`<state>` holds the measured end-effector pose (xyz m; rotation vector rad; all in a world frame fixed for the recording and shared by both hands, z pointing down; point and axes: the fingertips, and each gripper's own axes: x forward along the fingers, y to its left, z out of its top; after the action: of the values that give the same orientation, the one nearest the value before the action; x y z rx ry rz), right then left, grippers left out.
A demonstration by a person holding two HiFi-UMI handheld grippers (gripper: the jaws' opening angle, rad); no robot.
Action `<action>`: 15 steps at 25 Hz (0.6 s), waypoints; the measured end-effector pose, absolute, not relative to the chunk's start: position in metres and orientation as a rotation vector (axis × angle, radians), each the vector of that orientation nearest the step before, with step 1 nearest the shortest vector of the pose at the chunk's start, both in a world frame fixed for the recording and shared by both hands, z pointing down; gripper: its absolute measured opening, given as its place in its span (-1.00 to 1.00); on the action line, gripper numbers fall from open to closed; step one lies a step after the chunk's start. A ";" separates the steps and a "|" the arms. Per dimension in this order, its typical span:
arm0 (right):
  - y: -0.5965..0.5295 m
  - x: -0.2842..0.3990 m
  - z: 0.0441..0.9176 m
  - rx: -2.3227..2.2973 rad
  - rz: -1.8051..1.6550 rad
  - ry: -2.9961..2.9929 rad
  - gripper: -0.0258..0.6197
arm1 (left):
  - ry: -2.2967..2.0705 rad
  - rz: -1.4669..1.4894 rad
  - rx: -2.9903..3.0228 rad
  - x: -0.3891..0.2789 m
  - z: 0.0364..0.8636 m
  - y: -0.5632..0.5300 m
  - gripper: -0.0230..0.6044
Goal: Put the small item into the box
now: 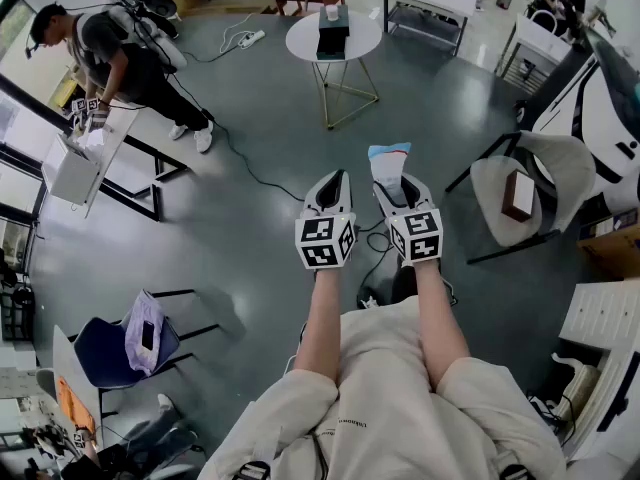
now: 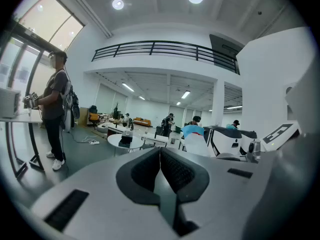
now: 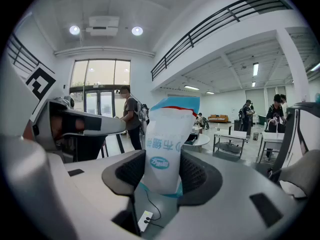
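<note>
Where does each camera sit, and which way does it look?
Head view: on the person's head, looking steeply down at the floor; both forearms, the left gripper and the right gripper show.
Left gripper view: rides the left gripper, looking along its shut fingers toward the round table.
Right gripper view: rides the right gripper, looking along fingers gripping a white packet.
Shared: the head view also shows that packet; all three show that table.

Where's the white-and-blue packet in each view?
Head view: packet just right of centre.
Left gripper view: packet right of centre, beyond the shut left tongs.
Right gripper view: packet at centre, clamped in the right tongs.
Shared landmark: the round white table, seen in all three.
</note>
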<state>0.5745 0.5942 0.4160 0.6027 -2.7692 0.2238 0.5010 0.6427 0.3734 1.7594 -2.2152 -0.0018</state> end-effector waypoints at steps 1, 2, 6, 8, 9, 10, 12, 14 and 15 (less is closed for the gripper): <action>0.594 0.569 0.413 0.596 0.206 -2.778 -0.22 | -2.224 -0.006 1.762 0.496 0.371 0.644 -0.86; 0.593 0.563 0.411 0.589 0.191 -2.786 -0.22 | -2.232 -0.009 1.763 0.491 0.369 0.645 -0.86; 0.593 0.550 0.411 0.576 0.169 -2.800 -0.22 | -2.246 -0.019 1.744 0.474 0.373 0.651 -0.86; 0.595 0.545 0.416 0.551 0.166 -2.797 -0.22 | -2.251 -0.033 1.718 0.467 0.378 0.654 -0.86; 0.595 0.542 0.418 0.538 0.164 -2.797 -0.22 | -2.255 -0.040 1.705 0.463 0.381 0.655 -0.86; 0.594 0.539 0.420 0.530 0.164 -2.797 -0.22 | -2.260 -0.043 1.695 0.459 0.383 0.655 -0.86; 0.588 0.533 0.423 0.531 0.172 -2.798 -0.22 | -2.270 -0.034 1.683 0.454 0.387 0.652 -0.86; 0.581 0.528 0.426 0.539 0.185 -2.801 -0.22 | -2.274 -0.020 1.680 0.448 0.390 0.646 -0.86; 0.577 0.524 0.426 0.540 0.191 -2.806 -0.22 | -2.275 -0.016 1.681 0.445 0.391 0.643 -0.86</action>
<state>0.5238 0.5766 0.4264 0.5398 -2.8064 0.1914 0.4455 0.6426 0.3909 1.6808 -2.2752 -0.0165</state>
